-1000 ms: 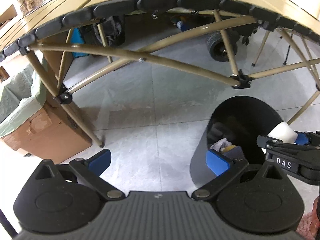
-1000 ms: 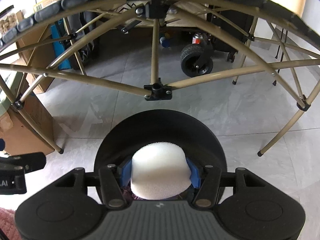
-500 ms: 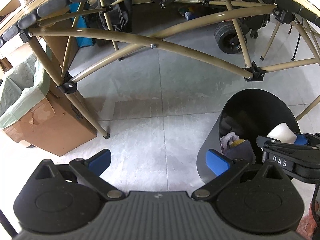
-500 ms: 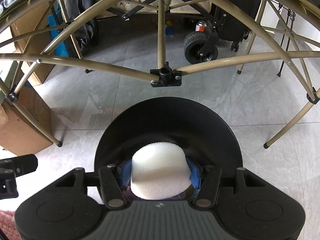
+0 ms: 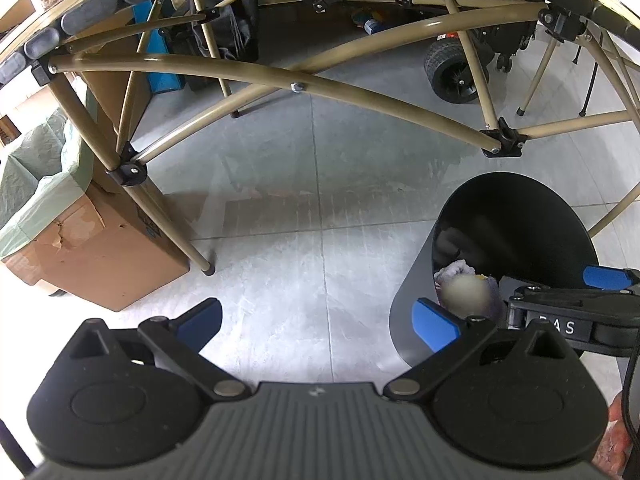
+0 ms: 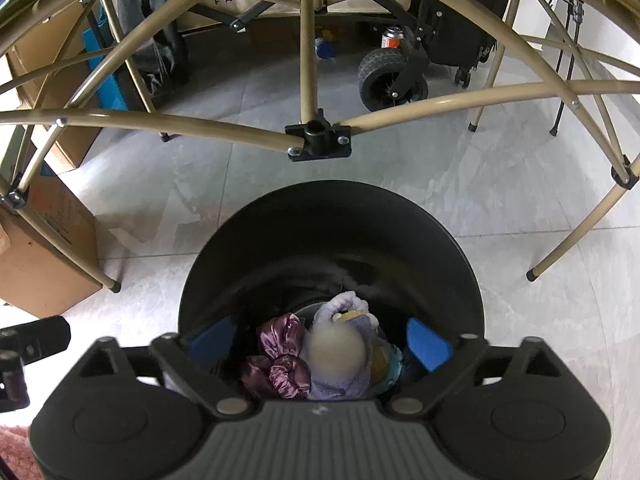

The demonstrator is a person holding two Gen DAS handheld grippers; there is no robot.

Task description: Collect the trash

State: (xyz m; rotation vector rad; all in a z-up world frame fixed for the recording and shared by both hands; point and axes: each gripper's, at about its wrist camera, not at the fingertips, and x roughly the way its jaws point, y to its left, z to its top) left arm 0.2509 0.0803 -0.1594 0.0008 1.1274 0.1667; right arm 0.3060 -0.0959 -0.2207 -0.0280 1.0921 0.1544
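Note:
A black round bin (image 6: 332, 204) stands on the grey tile floor, right under my right gripper (image 6: 320, 340). Its jaws are opening and stand wide, the blue pads (image 6: 428, 342) clear of everything. A white foam piece (image 6: 336, 350) shows blurred below them, loose and falling inside the bin onto a purple satin scrunchie (image 6: 280, 356) and lilac cloth (image 6: 344, 308). In the left wrist view the bin (image 5: 516, 208) is at the right and the foam piece (image 5: 466, 294) is a blur within it. My left gripper (image 5: 318, 320) hangs open over bare floor, holding nothing.
Tan folding-table legs and braces (image 5: 296, 88) arch over the floor, one foot (image 5: 208, 268) left of the bin. A cardboard box lined with a green bag (image 5: 92, 256) sits at the left. A black wheeled cart (image 6: 392, 80) stands behind. A pink rug (image 6: 16, 452) lies at the near edge.
The right gripper's jaws went from shut on the white foam piece to wide apart, and the foam dropped into the bin. The left gripper stayed open.

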